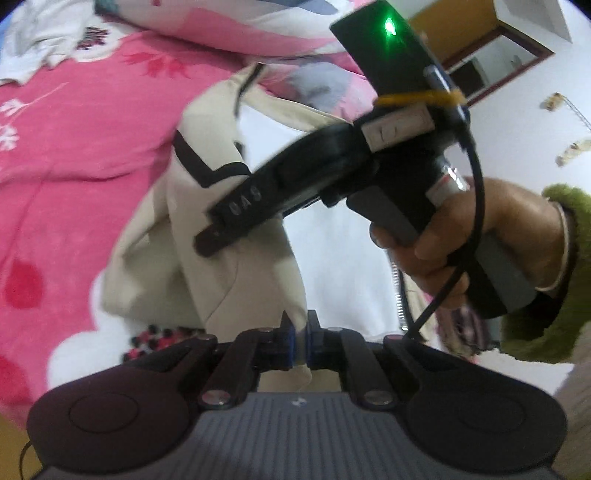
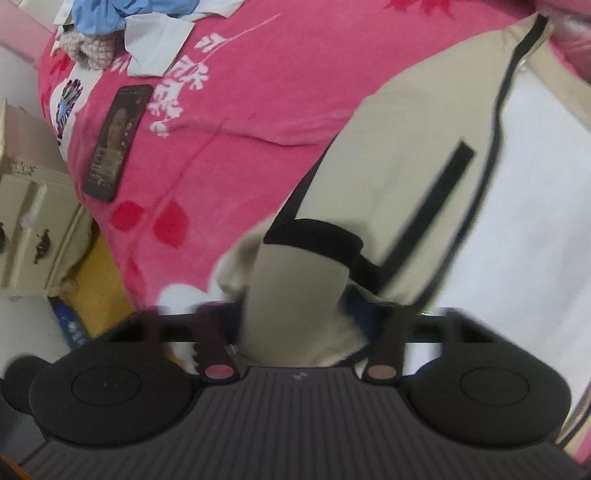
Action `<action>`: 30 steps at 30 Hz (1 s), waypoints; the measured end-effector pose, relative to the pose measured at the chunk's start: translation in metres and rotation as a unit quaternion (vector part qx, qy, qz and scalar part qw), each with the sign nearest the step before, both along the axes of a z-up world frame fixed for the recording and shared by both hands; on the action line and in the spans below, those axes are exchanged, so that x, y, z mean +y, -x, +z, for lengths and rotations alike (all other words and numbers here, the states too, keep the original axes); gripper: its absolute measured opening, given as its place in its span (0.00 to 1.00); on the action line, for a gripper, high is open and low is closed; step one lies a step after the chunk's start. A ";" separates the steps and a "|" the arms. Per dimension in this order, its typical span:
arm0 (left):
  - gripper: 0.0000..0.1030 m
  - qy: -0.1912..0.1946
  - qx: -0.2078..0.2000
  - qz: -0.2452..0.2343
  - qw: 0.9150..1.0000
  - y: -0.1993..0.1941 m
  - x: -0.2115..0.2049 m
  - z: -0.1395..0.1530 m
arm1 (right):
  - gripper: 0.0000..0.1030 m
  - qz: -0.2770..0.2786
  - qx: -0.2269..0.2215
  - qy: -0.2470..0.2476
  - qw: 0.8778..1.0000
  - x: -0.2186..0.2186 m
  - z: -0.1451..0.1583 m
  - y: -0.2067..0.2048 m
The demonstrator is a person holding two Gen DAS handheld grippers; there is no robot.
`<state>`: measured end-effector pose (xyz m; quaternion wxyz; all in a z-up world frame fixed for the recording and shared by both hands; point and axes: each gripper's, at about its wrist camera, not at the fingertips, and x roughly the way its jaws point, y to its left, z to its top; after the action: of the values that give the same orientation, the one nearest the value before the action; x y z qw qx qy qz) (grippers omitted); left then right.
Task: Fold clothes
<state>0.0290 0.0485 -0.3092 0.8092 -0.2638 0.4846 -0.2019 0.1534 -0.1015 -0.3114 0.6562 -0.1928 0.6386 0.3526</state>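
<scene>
A beige jacket (image 1: 207, 258) with black trim and a white lining hangs above the pink bed. My left gripper (image 1: 300, 332) is shut on a fold of its cloth. The right gripper (image 1: 236, 218) shows in the left wrist view, held in a hand, its fingers pressed against the jacket's black-trimmed edge. In the right wrist view the jacket (image 2: 406, 177) fills the middle, and a beige sleeve with a black cuff (image 2: 295, 280) sits between the fingers of my right gripper (image 2: 295, 321), which is shut on it.
The pink flowered blanket (image 1: 74, 147) covers the bed. A phone (image 2: 118, 140) lies on it at the left. A heap of other clothes (image 2: 122, 33) lies at the far end. A cream cabinet (image 2: 26, 229) stands beside the bed.
</scene>
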 end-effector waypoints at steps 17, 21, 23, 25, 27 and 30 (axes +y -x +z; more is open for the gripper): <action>0.60 -0.119 0.086 0.055 0.988 -0.060 0.055 -0.051 | 0.03 -0.166 0.000 -0.010 0.986 -0.136 0.005 -0.050; 0.58 -0.138 0.072 0.047 0.987 -0.093 0.042 -0.068 | 0.04 -0.191 0.001 -0.025 0.981 -0.148 0.005 -0.051; 0.44 -0.168 0.082 0.017 0.982 -0.110 0.027 -0.078 | 0.04 -0.202 -0.001 -0.029 0.979 -0.154 0.005 -0.052; 0.15 -0.218 0.100 0.007 0.971 -0.121 0.014 -0.088 | 0.04 -0.214 -0.002 -0.033 0.976 -0.160 0.004 -0.053; 0.10 -0.214 0.106 0.023 0.971 -0.124 0.017 -0.084 | 0.04 -0.226 -0.003 -0.036 0.974 -0.166 0.005 -0.055; 0.07 -0.241 0.078 0.044 0.966 -0.121 0.029 -0.055 | 0.03 -0.239 -0.004 -0.043 0.970 -0.173 0.007 -0.057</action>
<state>0.1500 0.0774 -0.3637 0.8167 -0.0969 0.5684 -0.0222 0.2101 -0.2741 -0.3042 0.7315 -0.0079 0.6481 0.2118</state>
